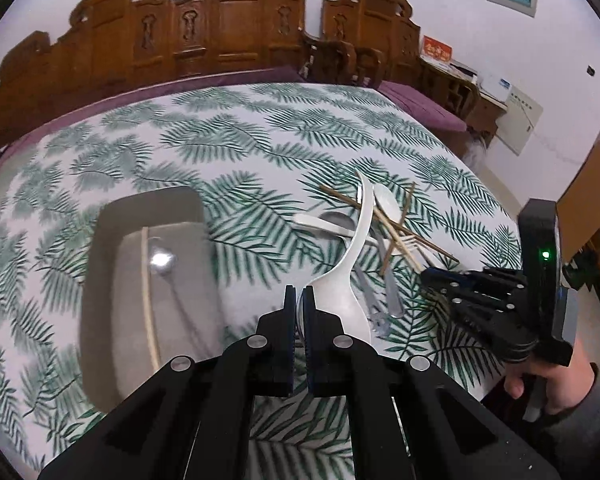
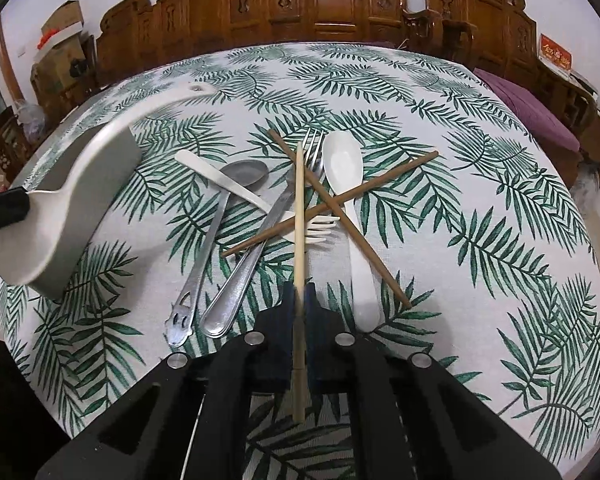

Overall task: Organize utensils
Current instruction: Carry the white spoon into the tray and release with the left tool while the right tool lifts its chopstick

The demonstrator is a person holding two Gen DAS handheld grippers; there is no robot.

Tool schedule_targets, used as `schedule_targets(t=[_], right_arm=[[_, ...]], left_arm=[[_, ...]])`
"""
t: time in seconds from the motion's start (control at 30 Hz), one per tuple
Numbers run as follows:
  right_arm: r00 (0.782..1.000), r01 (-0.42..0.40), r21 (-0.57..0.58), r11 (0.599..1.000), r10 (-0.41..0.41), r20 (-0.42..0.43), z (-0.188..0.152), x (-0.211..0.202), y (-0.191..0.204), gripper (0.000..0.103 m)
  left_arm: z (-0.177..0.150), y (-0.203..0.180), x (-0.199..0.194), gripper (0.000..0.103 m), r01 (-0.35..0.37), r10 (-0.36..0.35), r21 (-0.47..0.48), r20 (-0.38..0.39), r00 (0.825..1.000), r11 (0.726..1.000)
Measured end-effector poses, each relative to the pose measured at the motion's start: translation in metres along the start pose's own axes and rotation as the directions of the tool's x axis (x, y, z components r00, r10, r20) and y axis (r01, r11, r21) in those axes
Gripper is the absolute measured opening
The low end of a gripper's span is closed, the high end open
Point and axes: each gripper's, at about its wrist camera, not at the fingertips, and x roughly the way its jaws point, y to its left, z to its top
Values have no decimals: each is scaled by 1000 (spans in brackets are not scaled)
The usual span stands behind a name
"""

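The counter [image 2: 480,152], spread with a leaf-print cloth, carries everything, and a grey tray [image 1: 112,280] sits on its left part as the likely collecting place: it already holds a pale chopstick [image 1: 150,300] and a metal spoon [image 1: 162,260], laid lengthwise. The left tool [image 1: 299,304] is clamped shut on the bowl of a large white ladle-spoon [image 1: 356,248], its curved handle pointing away and lifted clear of the cloth, probably so it can be carried across to that tray without dragging on the heap. Near the counter's middle lies the unsorted pile: a white spoon [image 2: 348,184], a steel fork [image 2: 260,240] and grey metal spoon [image 2: 220,208], a cream plastic fork [image 2: 240,188], and two brown chopsticks [image 2: 340,204] crossed over them. The right tool [image 2: 299,296] is closed on a light bamboo chopstick [image 2: 299,208], which runs along the tool's axis and lies over the pile; gripping it at its near end seems meant to draw it free without disturbing the rest.
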Motion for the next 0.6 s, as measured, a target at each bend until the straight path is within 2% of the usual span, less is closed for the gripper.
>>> schedule_targets(t=[0.33, 0.6], right_arm=[[993, -67, -11, 998, 67, 99, 6, -31, 9, 6], [983, -114, -39, 993, 118, 138, 14, -47, 25, 6]], left_arm=[[-3, 25, -22, 2, -61, 63, -45, 29, 998, 997], [-2, 47, -25, 2, -97, 100, -84, 35, 994, 992]])
